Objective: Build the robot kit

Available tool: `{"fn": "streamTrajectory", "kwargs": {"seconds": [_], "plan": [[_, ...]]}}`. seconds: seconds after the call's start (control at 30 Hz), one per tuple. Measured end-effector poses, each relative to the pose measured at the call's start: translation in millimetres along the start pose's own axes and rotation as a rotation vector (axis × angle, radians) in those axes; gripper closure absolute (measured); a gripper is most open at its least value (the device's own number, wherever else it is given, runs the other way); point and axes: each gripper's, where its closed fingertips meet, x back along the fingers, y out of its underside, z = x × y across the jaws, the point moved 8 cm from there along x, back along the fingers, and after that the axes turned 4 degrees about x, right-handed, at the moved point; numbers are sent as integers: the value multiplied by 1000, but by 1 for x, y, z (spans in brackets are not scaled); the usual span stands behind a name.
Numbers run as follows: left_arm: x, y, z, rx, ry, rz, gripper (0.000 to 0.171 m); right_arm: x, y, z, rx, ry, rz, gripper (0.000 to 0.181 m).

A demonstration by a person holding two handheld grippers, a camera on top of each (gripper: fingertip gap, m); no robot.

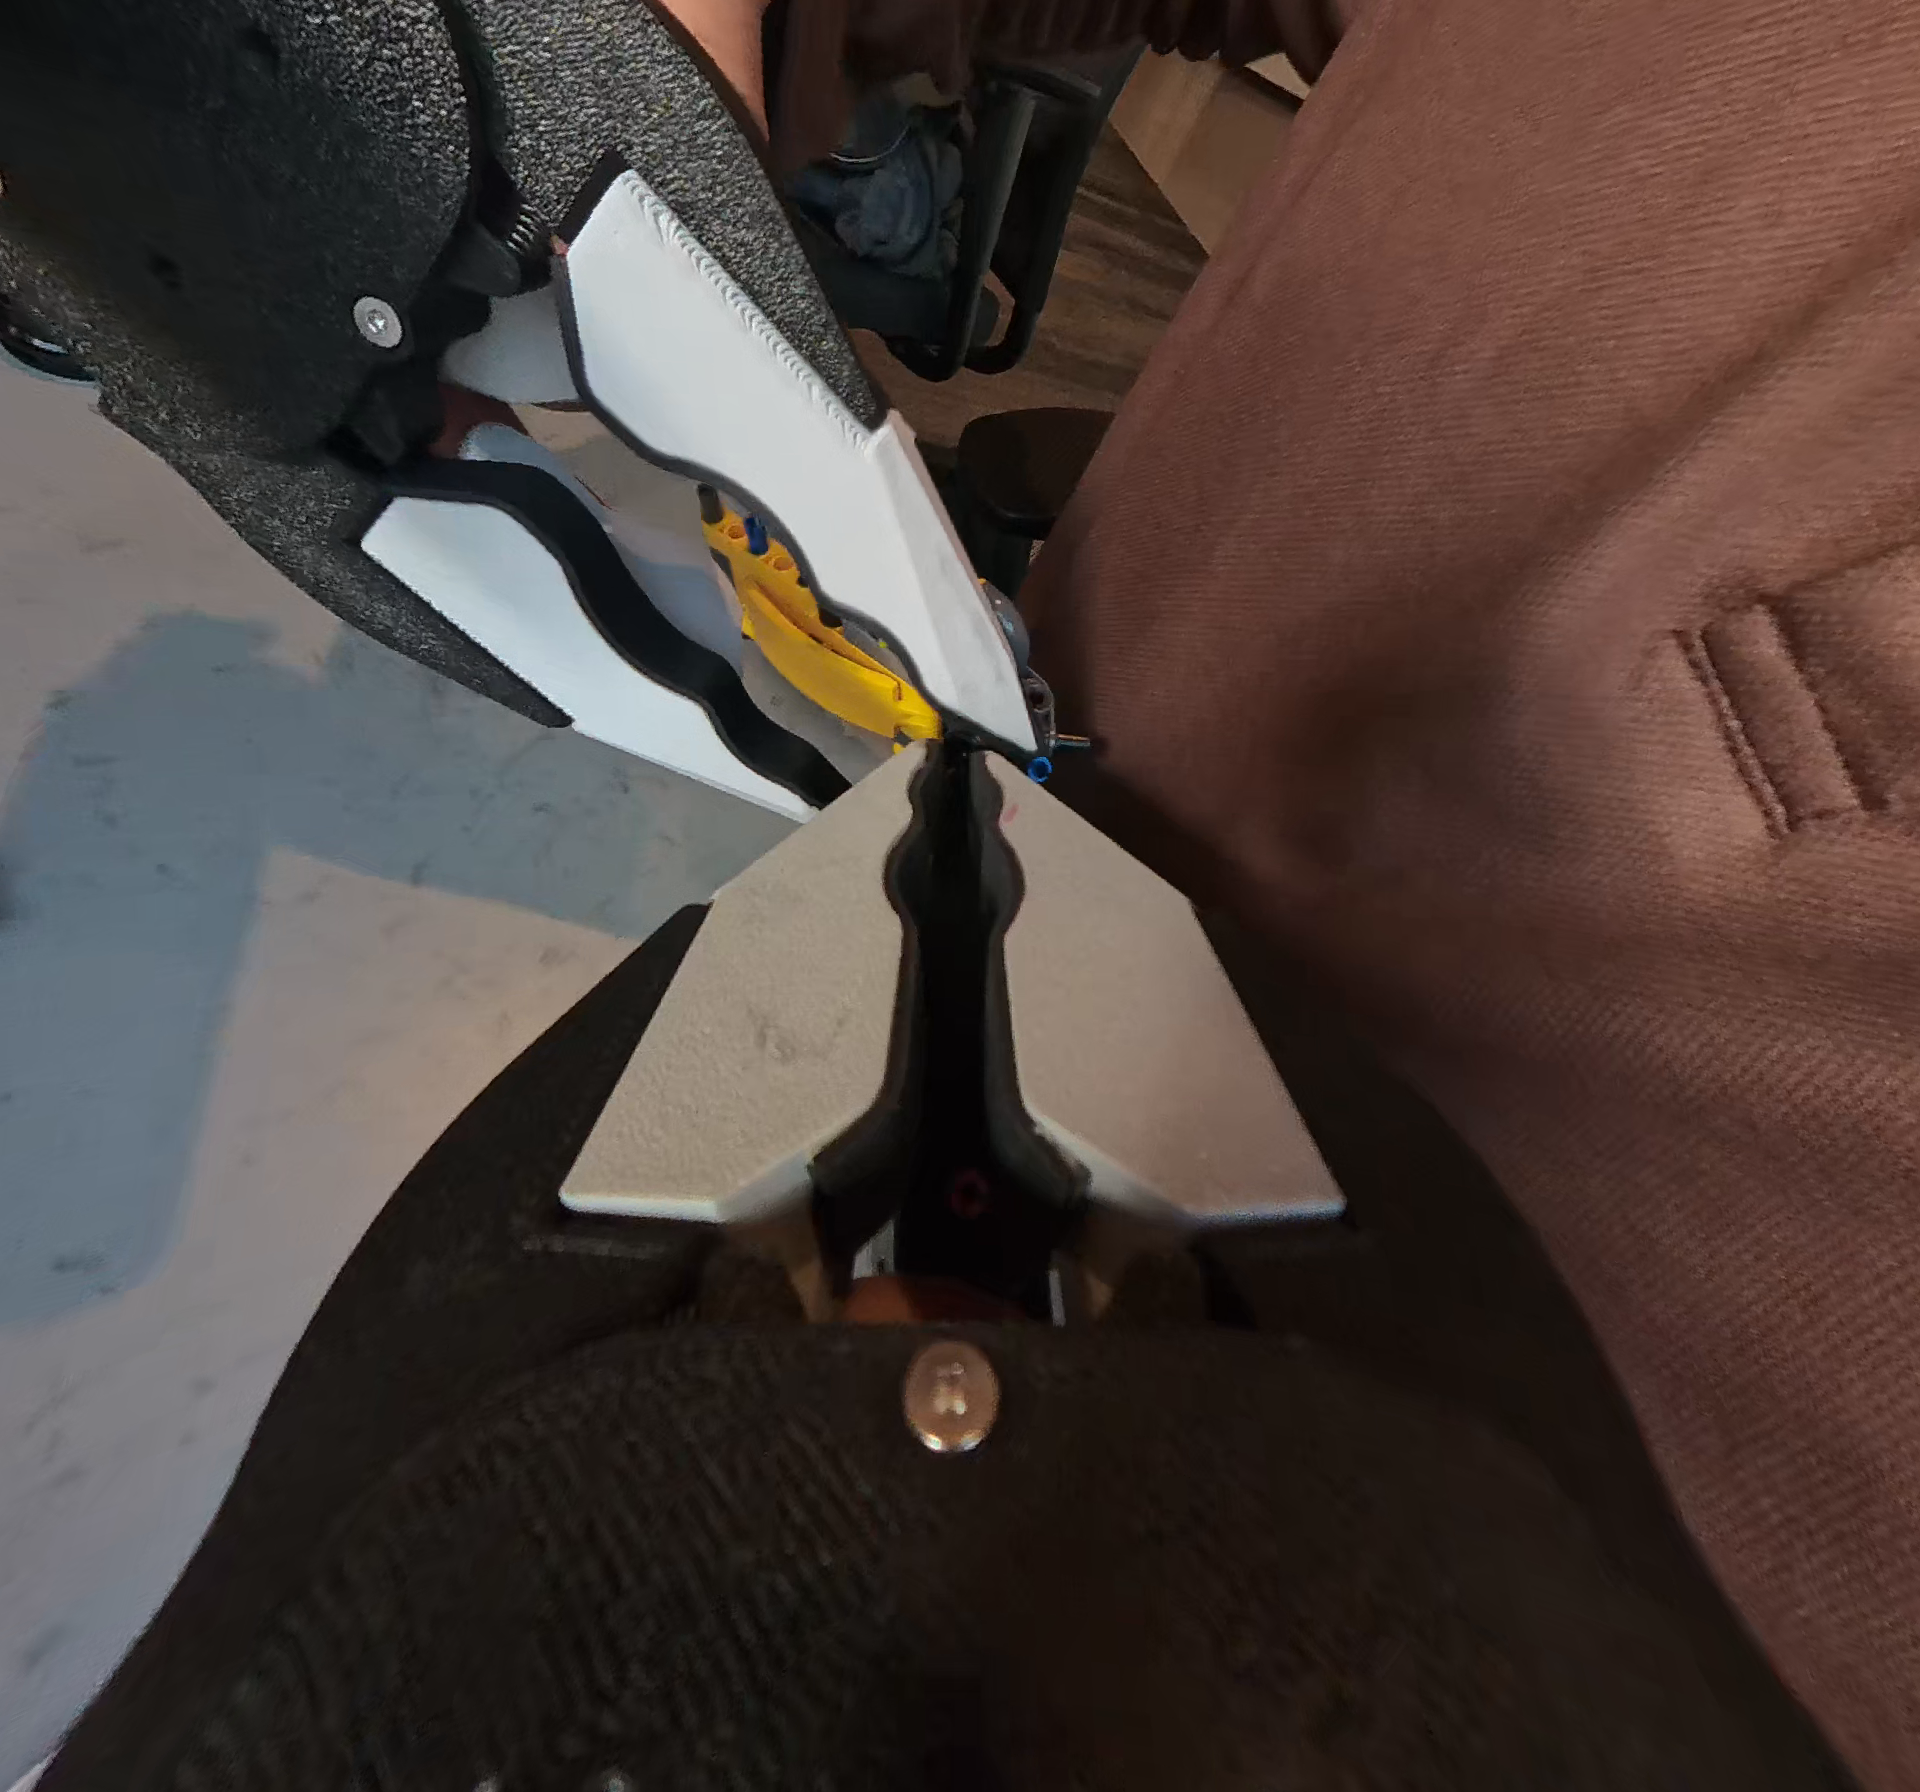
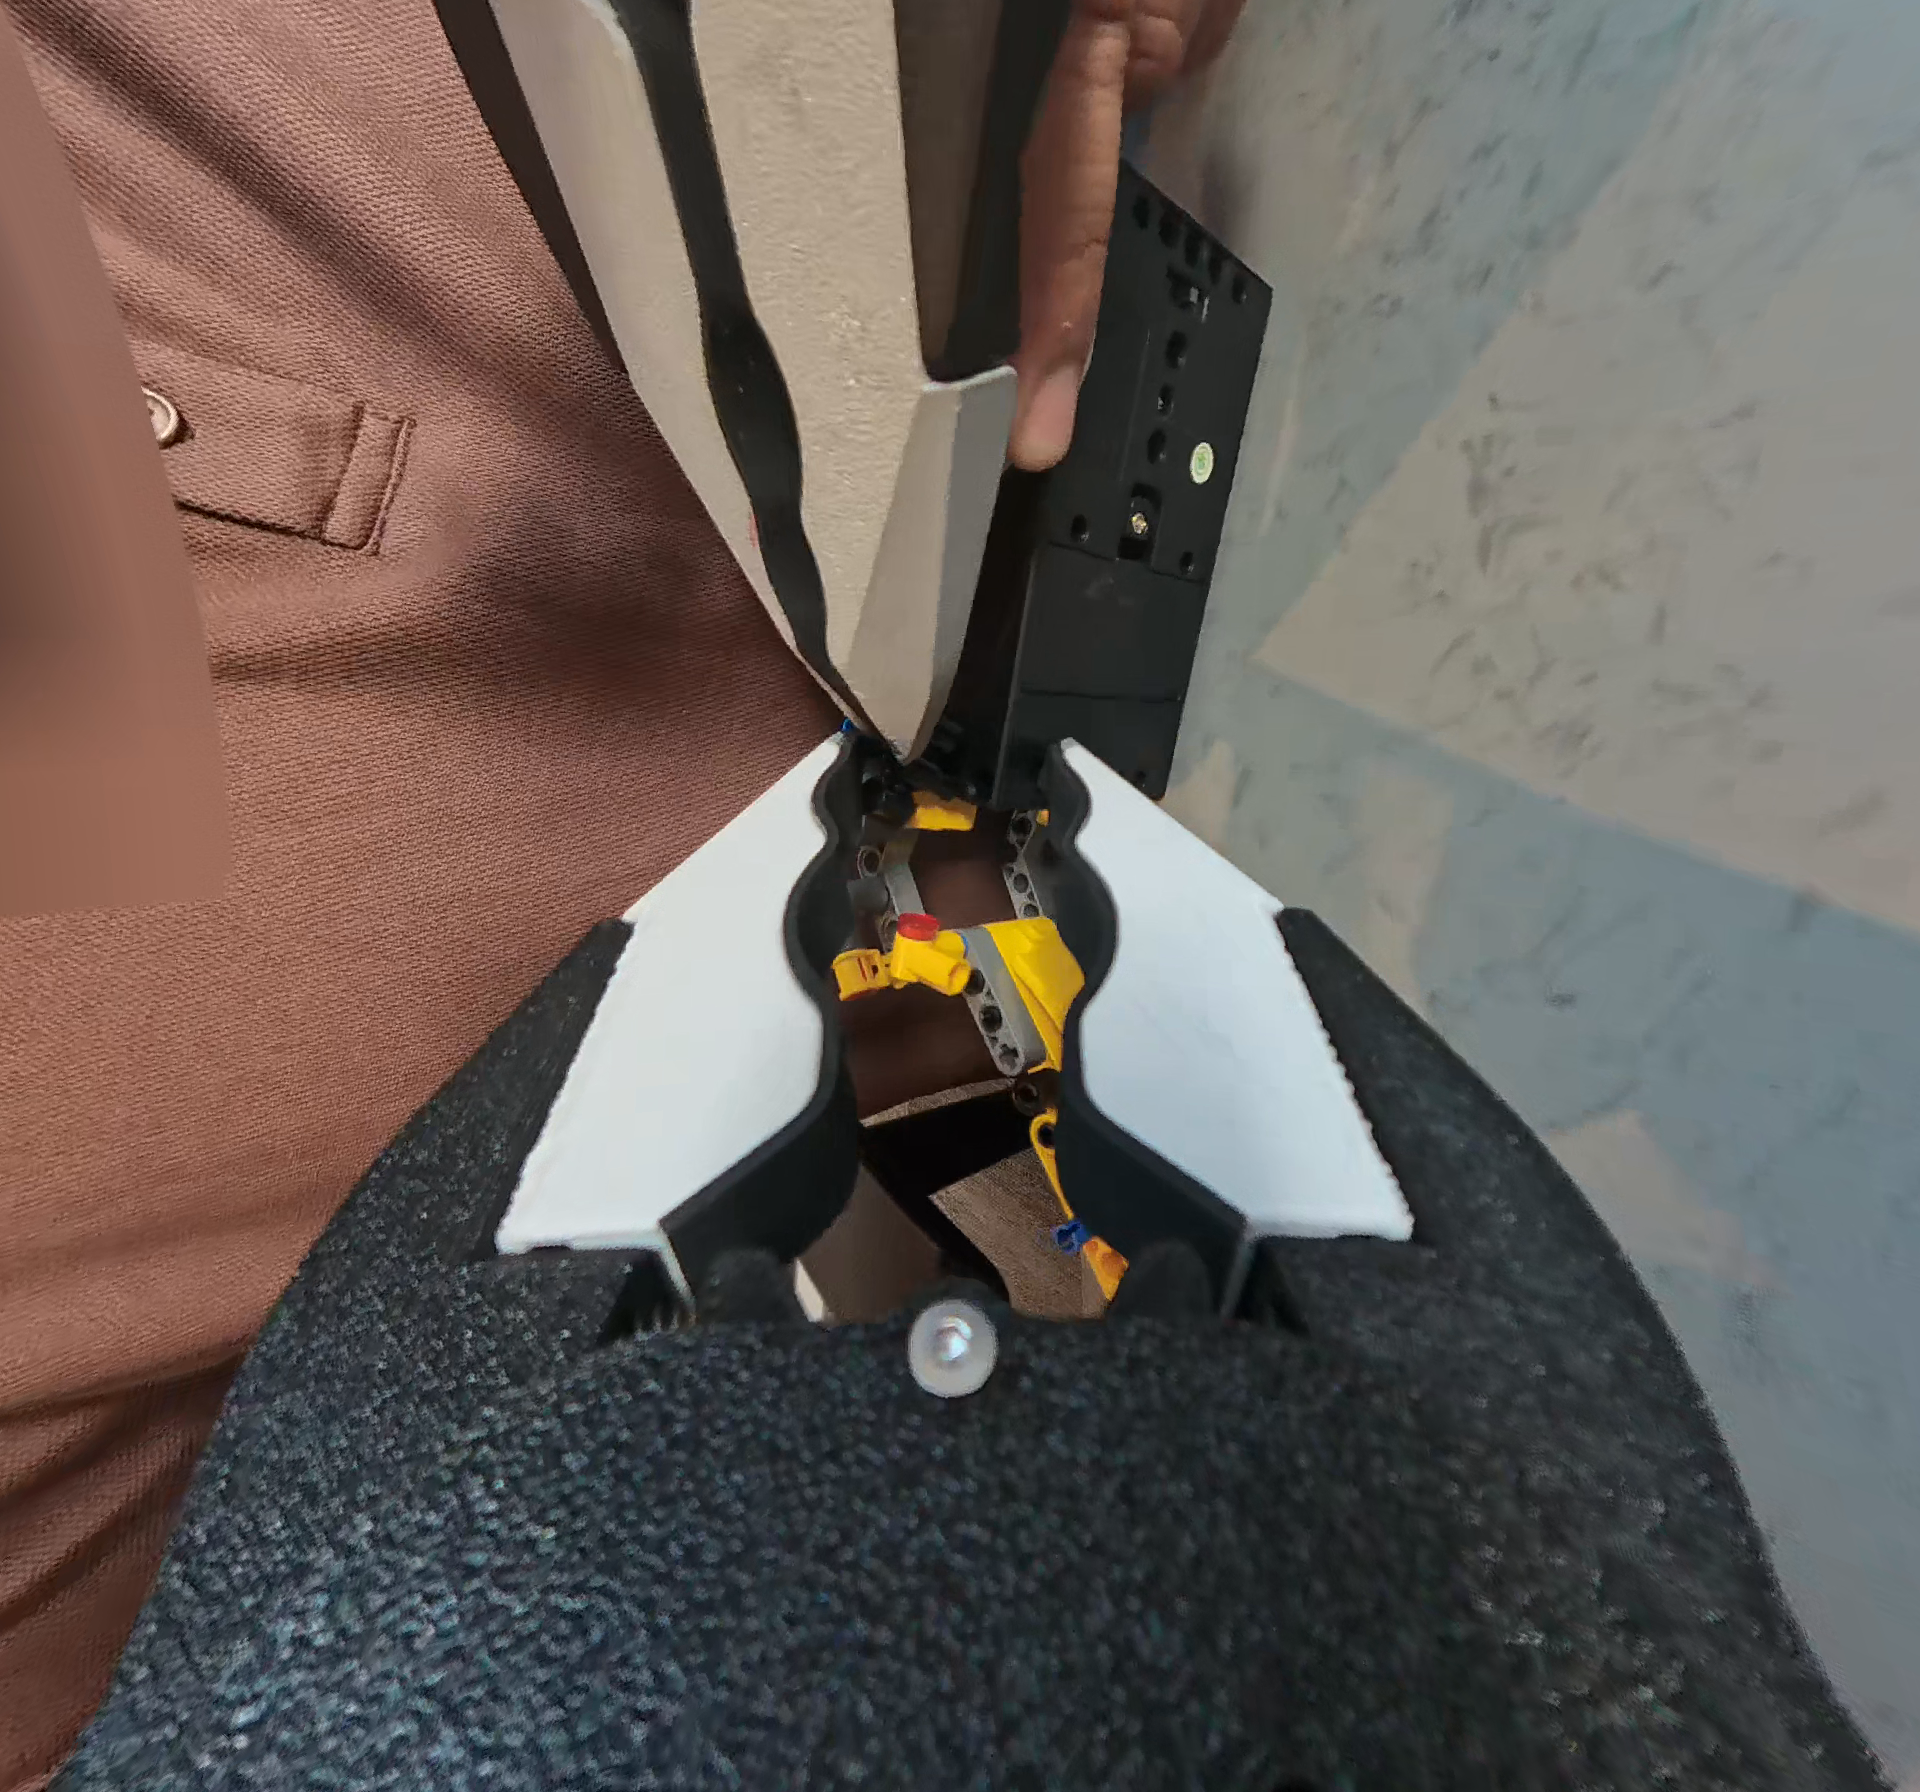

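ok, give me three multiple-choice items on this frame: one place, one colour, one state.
1. Where is the black box?
A. just beyond the fingertips of the right gripper, at the far end of the brick model
B. lying on the floor
C. on a shelf

2. Main colour of the model's bright parts?
A. green
B. yellow
C. purple

3. The fingers of the left gripper are:
A. spread wide
B. out of view
C. closed together

Answers: 1 A, the box rises from the model past the right tips. 2 B, yellow pieces sit between the right pads. 3 C, the black pads meet along their length.
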Motion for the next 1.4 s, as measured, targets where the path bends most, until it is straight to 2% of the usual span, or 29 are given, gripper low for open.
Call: {"fn": "streamTrajectory", "kwargs": {"seconds": [0.13,0.23,0.37,0.43,0.5,0.63,0.73,0.93,0.97,1.13,1.3,1.37,1.4], "plan": [[1,-1,-1,-8,-12,0,170,9,1,-1,2,44,11,146],[0,-1,0,-15,-7,6,170,17,-1,-7,26,97,53,153],[0,-1,1,-58,-17,2,170,26,1,-21,123,325,108,143],[0,-2,0,-72,-19,-10,170,22,4,-40,185,368,186,138],[1,-3,0,-86,-21,-20,170,14,13,-53,212,440,223,125],[2,-5,2,-103,-26,-47,170,-7,36,-60,280,669,198,126],[3,-7,5,-112,-39,-67,170,-17,41,-60,315,764,176,128],[9,-5,5,-97,-42,-68,171,-26,36,-52,368,795,143,136],[10,-5,5,-85,-43,-60,170,-27,37,-51,378,791,122,142],[10,-4,4,-83,-52,-66,170,-26,37,-46,406,730,111,148],[12,-3,0,-63,-25,-65,170,-20,35,-38,409,622,144,146],[16,-2,-1,-48,-17,-54,170,-16,32,-34,397,609,151,128],[19,-2,-1,-44,-20,-48,170,-16,30,-34,416,603,150,128]]}}
